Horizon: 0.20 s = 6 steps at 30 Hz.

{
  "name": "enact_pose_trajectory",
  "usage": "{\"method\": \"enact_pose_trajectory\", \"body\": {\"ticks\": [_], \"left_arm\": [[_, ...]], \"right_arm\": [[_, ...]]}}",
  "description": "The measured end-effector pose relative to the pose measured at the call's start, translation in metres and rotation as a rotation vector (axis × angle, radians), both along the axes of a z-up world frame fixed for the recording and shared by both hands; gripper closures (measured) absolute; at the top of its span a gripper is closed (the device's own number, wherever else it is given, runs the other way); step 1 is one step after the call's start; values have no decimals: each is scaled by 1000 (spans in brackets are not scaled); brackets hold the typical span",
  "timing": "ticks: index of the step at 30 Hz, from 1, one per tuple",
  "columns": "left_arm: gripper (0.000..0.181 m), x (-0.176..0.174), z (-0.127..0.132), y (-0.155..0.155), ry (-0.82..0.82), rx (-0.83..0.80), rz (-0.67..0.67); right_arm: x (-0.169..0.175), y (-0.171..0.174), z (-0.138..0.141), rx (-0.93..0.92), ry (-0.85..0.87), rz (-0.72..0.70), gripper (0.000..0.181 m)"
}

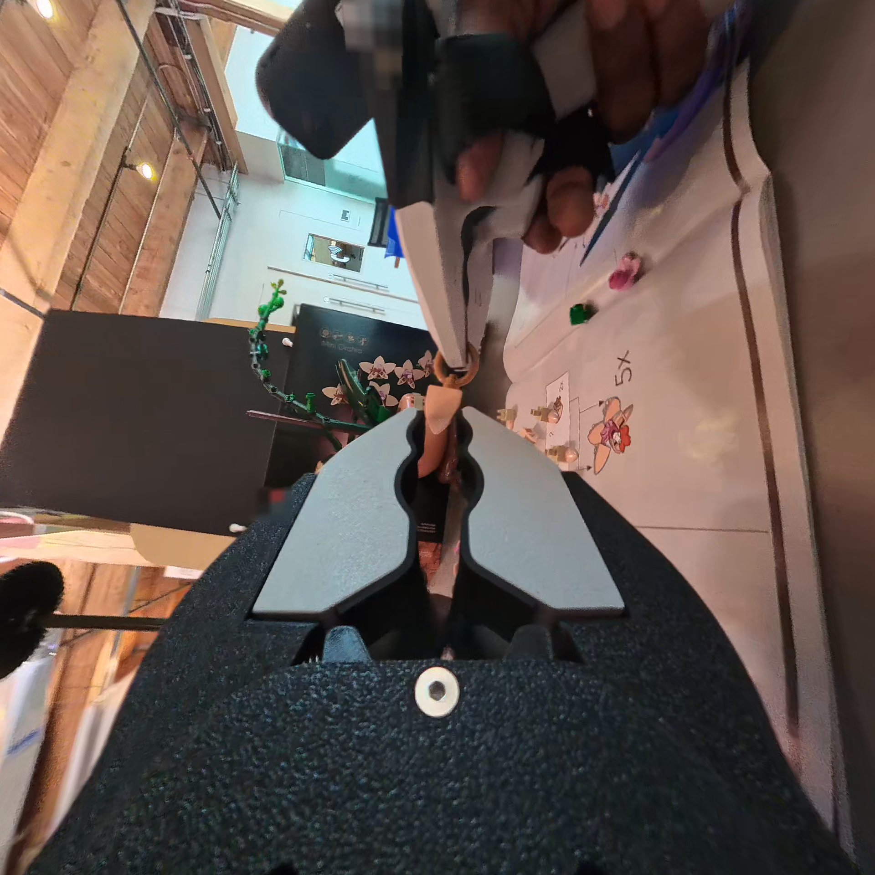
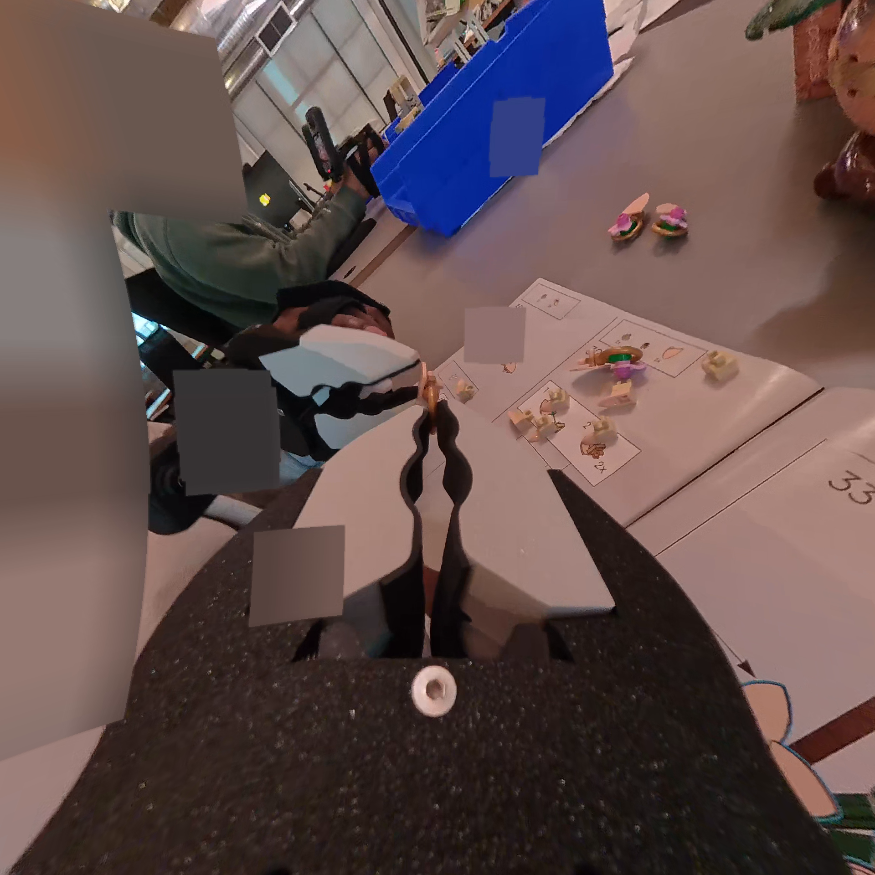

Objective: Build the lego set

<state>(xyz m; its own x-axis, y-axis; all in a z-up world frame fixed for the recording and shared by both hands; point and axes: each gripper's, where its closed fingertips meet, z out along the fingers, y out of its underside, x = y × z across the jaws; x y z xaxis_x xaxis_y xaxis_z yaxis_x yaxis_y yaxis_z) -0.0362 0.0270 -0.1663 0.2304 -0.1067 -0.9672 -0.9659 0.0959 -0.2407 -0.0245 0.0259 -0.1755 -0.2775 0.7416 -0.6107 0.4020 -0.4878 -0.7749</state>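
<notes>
My left gripper (image 1: 440,415) is shut on a pale cream petal piece (image 1: 440,409), held in the air. My right gripper (image 2: 433,414) is shut on a small gold ring piece (image 2: 432,400). The two tips meet, with ring and petal touching. In the left wrist view the right gripper (image 1: 461,361) comes down from above with the ring (image 1: 445,370) at its tip. In the right wrist view the left gripper (image 2: 416,379) comes in from the left. The open instruction booklet (image 2: 710,426) lies below, with a partly built flower (image 2: 618,362) and several loose cream pieces (image 2: 540,421).
Two small gold-and-pink assemblies (image 2: 646,223) lie on the grey table beyond the booklet. A blue bin (image 2: 450,156) stands at the back. A green piece (image 1: 581,313) and a pink piece (image 1: 625,272) lie on the booklet. A green stem model (image 1: 265,360) stands before the black box (image 1: 360,360). My two grippers' fingertips are within a few centimetres of each other. Both grippers' tips are roughly 9 cm from the partly built flower (image 2: 618,362).
</notes>
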Motion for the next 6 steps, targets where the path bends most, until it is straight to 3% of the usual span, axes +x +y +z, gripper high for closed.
{"method": "enact_pose_trajectory", "body": {"ticks": [1, 6], "left_arm": [[166, 0, 2, 0, -45, -7, -7], [128, 10, -1, -7, -486, -229, -147]], "right_arm": [[1, 0, 1, 21, 7, 8, 178], [13, -6, 1, 30, -17, 115, 179]]}}
